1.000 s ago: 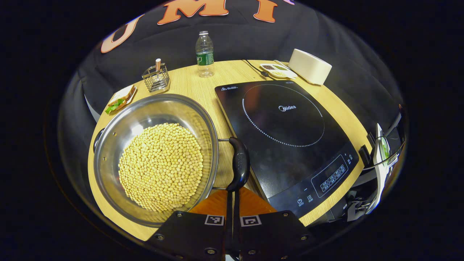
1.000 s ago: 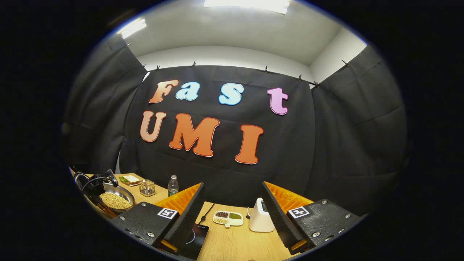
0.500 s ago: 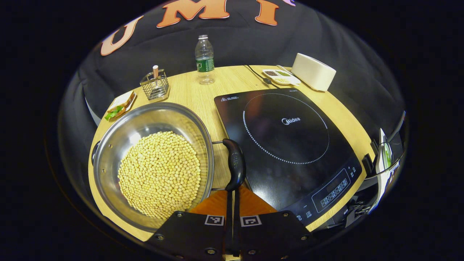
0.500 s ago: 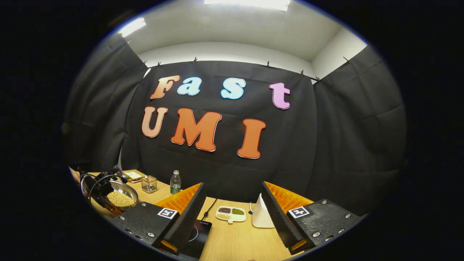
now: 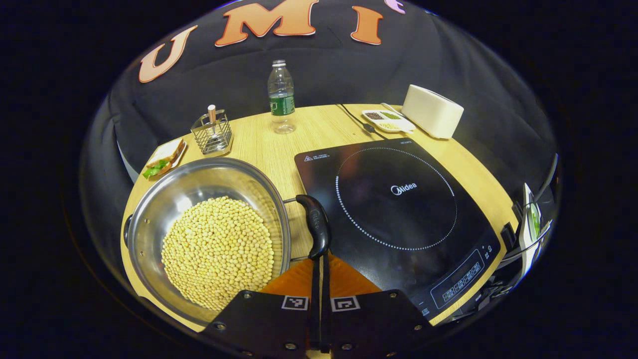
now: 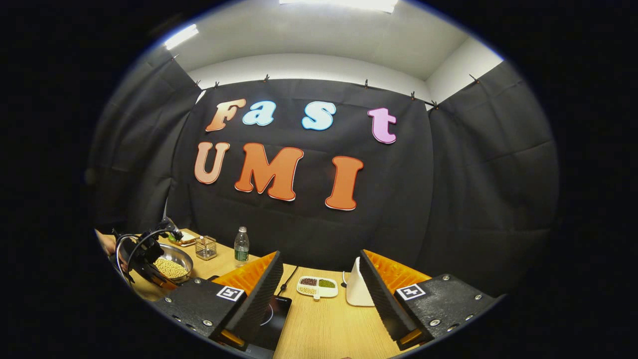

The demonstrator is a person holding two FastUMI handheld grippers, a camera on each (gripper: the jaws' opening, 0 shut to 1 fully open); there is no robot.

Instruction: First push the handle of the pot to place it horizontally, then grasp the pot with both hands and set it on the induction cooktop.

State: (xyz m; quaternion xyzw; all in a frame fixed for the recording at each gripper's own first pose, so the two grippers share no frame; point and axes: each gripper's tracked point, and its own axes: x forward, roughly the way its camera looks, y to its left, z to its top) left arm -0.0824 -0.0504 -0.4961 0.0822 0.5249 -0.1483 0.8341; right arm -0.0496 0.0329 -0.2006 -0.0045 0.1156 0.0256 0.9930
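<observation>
Handle point(image 5: 315, 224): long axis runs away from the camera, beside the pot point(image 5: 207, 234).
Left gripper point(image 5: 320, 269): pressed together, tips at the handle's near end.
Right gripper point(image 6: 319, 289): spread.
Change: handle sits farther off than before.

a recording booth – black cloth walls point(image 6: 473, 199) clipped up (ceiling lights point(image 6: 344, 4) overhead) around a wooden table point(image 5: 259, 144).

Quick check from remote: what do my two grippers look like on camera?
Each gripper, left gripper and right gripper, has black bolted finger blocks, each carrying a square black-and-white fiducial tag. Ribbed finger faces show on the right gripper. In the right gripper view, looping black cables ride on the far gripper.
</observation>
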